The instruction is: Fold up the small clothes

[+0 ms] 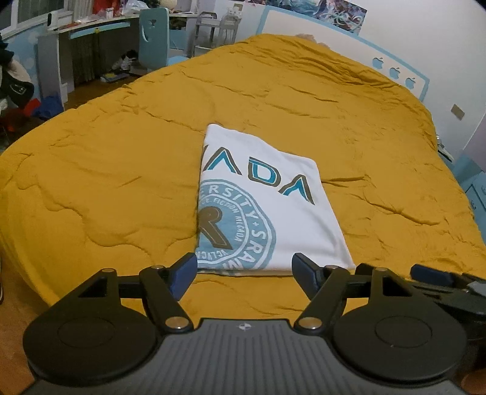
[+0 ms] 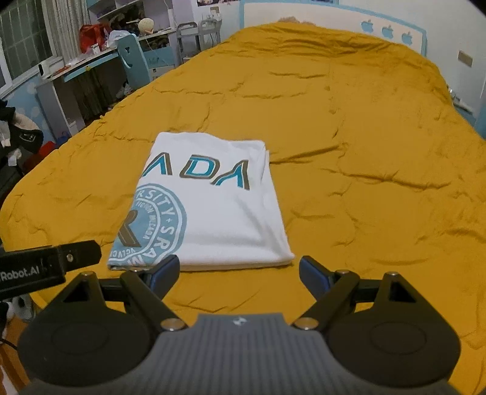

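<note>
A white T-shirt (image 1: pixel 267 206) with a blue and brown print lies folded into a narrow rectangle on the mustard-yellow bedspread (image 1: pixel 106 170). It also shows in the right wrist view (image 2: pixel 218 209). My left gripper (image 1: pixel 244 273) is open and empty, just short of the shirt's near edge. My right gripper (image 2: pixel 240 275) is open and empty, near the shirt's near right corner. The right gripper's finger shows at the right edge of the left wrist view (image 1: pixel 431 273). The left gripper's body shows at the left of the right wrist view (image 2: pixel 45 267).
The bedspread (image 2: pixel 364 136) covers a wide bed with a white and blue headboard (image 2: pixel 334 18) at the far end. A cluttered desk (image 2: pixel 76 70) and blue chair (image 2: pixel 133 60) stand to the far left. Dark clothes (image 1: pixel 15 85) hang at the left edge.
</note>
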The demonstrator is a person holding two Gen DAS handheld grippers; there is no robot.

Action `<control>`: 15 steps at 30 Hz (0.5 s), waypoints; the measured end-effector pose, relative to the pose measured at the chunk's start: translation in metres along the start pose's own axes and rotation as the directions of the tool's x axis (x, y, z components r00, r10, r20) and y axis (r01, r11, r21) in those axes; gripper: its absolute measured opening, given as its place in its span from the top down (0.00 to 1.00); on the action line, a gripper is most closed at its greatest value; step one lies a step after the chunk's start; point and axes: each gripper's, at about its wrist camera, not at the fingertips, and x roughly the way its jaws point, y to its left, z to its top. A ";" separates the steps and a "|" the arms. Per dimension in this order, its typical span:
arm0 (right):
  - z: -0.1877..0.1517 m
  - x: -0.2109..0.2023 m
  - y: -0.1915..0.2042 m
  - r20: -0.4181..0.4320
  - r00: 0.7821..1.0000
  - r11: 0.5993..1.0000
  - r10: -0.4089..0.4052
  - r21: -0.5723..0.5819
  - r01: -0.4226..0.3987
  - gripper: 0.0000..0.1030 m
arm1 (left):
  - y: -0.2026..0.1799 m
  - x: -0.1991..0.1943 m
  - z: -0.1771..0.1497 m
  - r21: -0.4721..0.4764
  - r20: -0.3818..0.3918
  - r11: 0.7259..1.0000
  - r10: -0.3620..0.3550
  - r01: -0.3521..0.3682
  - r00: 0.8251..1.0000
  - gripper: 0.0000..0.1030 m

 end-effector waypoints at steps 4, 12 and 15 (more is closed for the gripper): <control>0.004 -0.007 0.005 0.017 1.000 1.000 0.006 -0.021 -0.005 0.21 | 0.001 0.000 -0.004 0.010 -0.018 1.000 0.019 -0.019 1.000 0.19; 0.002 -0.009 0.009 0.009 1.000 1.000 0.014 -0.028 -0.014 0.21 | 0.001 -0.003 -0.008 0.016 -0.021 1.000 0.019 -0.019 1.000 0.19; 0.000 -0.009 0.007 0.009 1.000 1.000 0.013 -0.011 -0.013 0.21 | 0.001 -0.002 -0.009 0.020 -0.025 0.999 0.026 -0.026 0.999 0.19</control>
